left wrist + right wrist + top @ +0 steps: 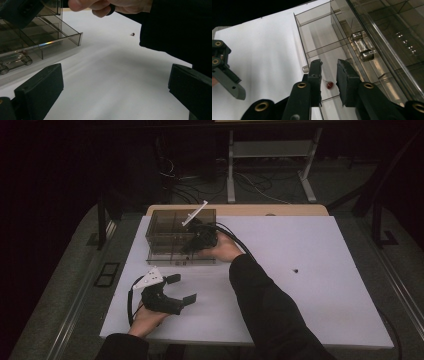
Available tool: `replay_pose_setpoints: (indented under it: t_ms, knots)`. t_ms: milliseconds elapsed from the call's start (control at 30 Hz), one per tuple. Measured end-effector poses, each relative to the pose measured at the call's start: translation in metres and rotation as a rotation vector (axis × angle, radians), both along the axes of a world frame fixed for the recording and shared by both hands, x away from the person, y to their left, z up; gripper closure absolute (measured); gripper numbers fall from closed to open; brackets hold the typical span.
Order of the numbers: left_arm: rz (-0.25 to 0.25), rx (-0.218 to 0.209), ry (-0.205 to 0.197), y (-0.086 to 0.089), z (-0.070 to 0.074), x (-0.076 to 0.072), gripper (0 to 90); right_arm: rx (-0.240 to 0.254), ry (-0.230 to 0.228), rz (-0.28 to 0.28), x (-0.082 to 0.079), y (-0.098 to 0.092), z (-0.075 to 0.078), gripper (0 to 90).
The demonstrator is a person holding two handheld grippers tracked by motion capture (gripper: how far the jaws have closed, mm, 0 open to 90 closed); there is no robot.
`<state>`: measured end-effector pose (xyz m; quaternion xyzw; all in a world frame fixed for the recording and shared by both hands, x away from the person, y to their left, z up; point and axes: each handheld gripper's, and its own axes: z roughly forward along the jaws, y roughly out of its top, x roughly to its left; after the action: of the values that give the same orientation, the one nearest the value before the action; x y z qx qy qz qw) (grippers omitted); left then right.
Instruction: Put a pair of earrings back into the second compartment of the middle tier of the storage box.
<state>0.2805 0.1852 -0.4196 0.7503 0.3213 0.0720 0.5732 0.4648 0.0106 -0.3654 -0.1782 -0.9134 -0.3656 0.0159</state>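
Hovering over the smoked-plastic drawer organizer (372, 32), the right gripper (329, 72), jaws slightly parted, is straddling a small red component (330, 85); the left gripper (181, 290) is resting spread and empty.

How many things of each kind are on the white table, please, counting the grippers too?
Smoky clear drawer organizer: 1
Small red item in its open drawer: 1
Small dark speck-like item on the bare table: 1
Handheld grippers: 2, left gripper and right gripper
Total: 5
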Motion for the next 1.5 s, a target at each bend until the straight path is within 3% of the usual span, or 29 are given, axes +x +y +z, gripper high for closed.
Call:
replay_pose_setpoints:
  t_ms: [233, 467, 667, 733, 800, 867, 967, 1033, 1267, 1500]
  knots:
    - [-0.003, 0.005, -0.006, 0.000, 0.000, 0.000, 0.0, 0.007, -0.027, -0.011, -0.005, -0.009, 0.012, 64.8]
    - [-0.002, 0.006, 0.002, 0.000, 0.000, 0.001, 0.0, 0.026, -0.046, -0.057, -0.009, -0.026, 0.024, 46.6]
    - [0.003, 0.004, 0.005, 0.000, 0.000, 0.001, 0.0, 0.023, -0.059, -0.072, -0.015, -0.044, 0.031, 25.0]
    - [0.001, 0.007, 0.004, 0.000, 0.000, 0.001, 0.0, 0.034, -0.050, -0.079, -0.017, -0.051, 0.033, 18.9]
    - [0.002, 0.007, 0.003, 0.000, 0.000, 0.001, 0.0, 0.042, -0.045, -0.077, -0.020, -0.058, 0.035, 18.5]
    - [0.002, 0.006, 0.002, 0.000, -0.001, 0.001, 0.0, 0.044, -0.044, -0.073, -0.023, -0.065, 0.036, 11.0]
    - [0.000, 0.010, 0.004, 0.000, -0.001, 0.001, 0.0, 0.037, -0.034, -0.064, -0.029, -0.075, 0.038, 10.8]
    - [-0.002, 0.013, 0.006, -0.001, 0.000, 0.001, 0.0, 0.043, -0.030, -0.080, -0.034, -0.082, 0.039, 0.0]
    - [0.000, 0.013, 0.005, -0.001, -0.001, 0.001, 0.0, 0.042, -0.049, -0.124, -0.044, -0.109, 0.040, 0.2]
    - [0.000, 0.014, 0.005, -0.001, -0.001, 0.001, 0.0, 0.053, -0.038, -0.175, -0.055, -0.137, 0.035, 0.2]
